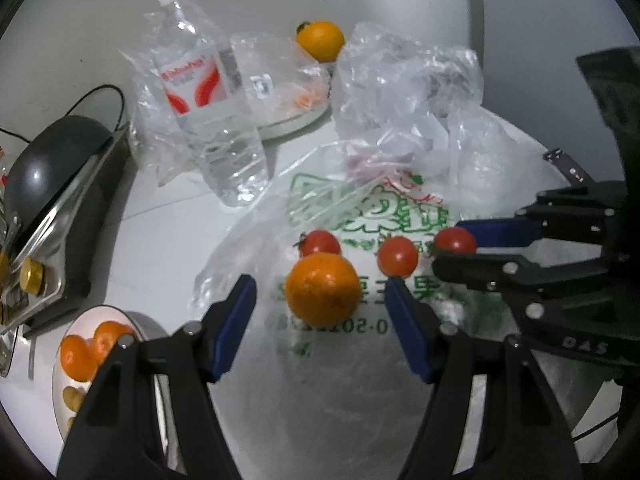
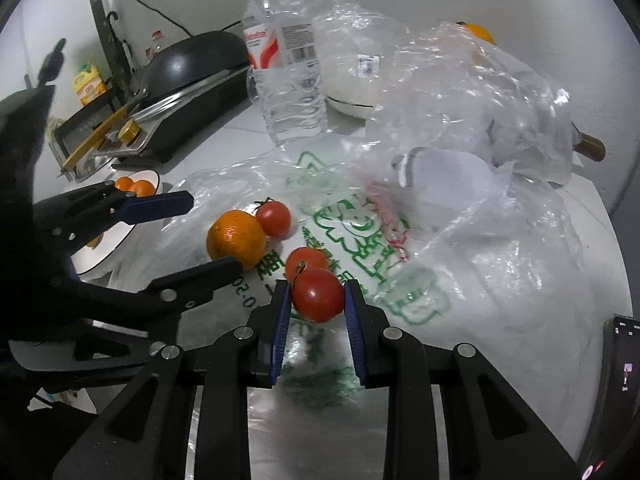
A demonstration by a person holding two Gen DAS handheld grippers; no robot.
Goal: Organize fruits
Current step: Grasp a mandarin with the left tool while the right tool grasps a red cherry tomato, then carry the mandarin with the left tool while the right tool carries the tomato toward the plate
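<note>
An orange (image 1: 324, 289) lies on a flat plastic bag with green print (image 1: 360, 216), between the open jaws of my left gripper (image 1: 320, 284), which do not touch it. Three small tomatoes lie behind it: one (image 1: 320, 242) just beyond the orange, one (image 1: 398, 257) to its right, and one (image 1: 456, 240) held by my right gripper (image 1: 454, 246). In the right wrist view my right gripper (image 2: 317, 295) is shut on that tomato (image 2: 317, 295). The orange (image 2: 235, 241) and my left gripper (image 2: 208, 232) are to its left. A white plate (image 1: 64, 380) holds two oranges (image 1: 90, 350).
A water bottle (image 1: 208, 108) stands behind the bag, next to crumpled clear bags (image 1: 404, 92) and a covered plate (image 1: 288, 116). Another orange (image 1: 320, 40) sits at the back. A black pan on a stove (image 1: 52, 172) is at the left. A phone (image 2: 620, 384) lies at the right edge.
</note>
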